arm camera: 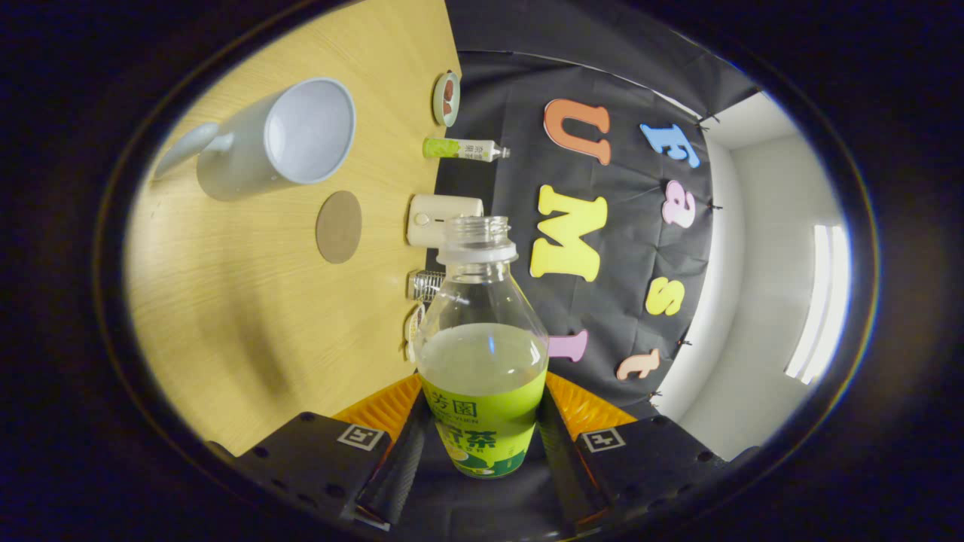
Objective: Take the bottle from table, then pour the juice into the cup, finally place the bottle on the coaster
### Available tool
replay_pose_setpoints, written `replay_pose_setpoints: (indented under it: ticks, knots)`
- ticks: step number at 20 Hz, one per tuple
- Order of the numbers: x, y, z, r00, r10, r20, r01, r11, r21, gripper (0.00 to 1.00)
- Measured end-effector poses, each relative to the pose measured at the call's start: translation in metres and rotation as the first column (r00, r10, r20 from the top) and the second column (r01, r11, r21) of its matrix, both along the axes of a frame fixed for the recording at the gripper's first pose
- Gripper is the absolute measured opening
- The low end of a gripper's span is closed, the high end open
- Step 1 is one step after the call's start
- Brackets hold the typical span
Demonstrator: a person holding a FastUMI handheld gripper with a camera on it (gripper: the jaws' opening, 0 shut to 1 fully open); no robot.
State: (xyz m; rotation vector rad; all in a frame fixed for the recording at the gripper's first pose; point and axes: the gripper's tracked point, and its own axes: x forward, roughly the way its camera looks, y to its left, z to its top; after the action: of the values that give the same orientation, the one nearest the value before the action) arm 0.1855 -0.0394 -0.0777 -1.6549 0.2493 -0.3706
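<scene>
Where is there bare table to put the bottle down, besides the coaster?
The claw is shut on the bottle. Bare wood on the table spreads from the coaster towards the claw, and a narrower strip lies between the coaster and the cup. It is crowded along the table's edge by the wall: small dish, tube, cream box.

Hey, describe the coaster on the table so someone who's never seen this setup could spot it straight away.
Start at the wooden table, beyond the bottle clamped in the gripper. Find the white cup; the coaster lies beside it, apart, on bare wood. It is the only flat, plain brown disc there.
</scene>
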Motion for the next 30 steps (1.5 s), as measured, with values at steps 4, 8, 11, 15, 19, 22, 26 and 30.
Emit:
replay_pose_setpoints:
  ticks: [4, 8, 11, 15, 19, 22, 26, 30]
  knots:
    - [0.007, 0.013, -0.001, 1.0, 0.02, -0.011, -0.021, 0.998, -0.066, 0.8]
    - [0.01, 0.016, -0.001, 1.0, 0.023, -0.021, -0.025, 0.995, -0.096, 0.8]
    - [0.013, 0.017, 0.005, 1.0, 0.018, -0.021, -0.021, 0.991, -0.132, 0.8]
    - [0.015, 0.017, 0.005, 1.0, 0.015, -0.021, -0.018, 0.989, -0.148, 0.8]
    - [0.012, 0.023, 0.007, 0.999, 0.027, -0.017, -0.029, 0.985, -0.168, 0.8]
    - [0.013, 0.025, 0.008, 0.999, 0.027, -0.028, -0.032, 0.98, -0.196, 0.8]
    - [0.014, 0.02, 0.011, 1.0, 0.003, -0.029, -0.009, 0.978, -0.206, 0.8]
    - [0.014, 0.026, 0.013, 0.999, 0.013, -0.037, -0.021, 0.975, -0.222, 0.8]
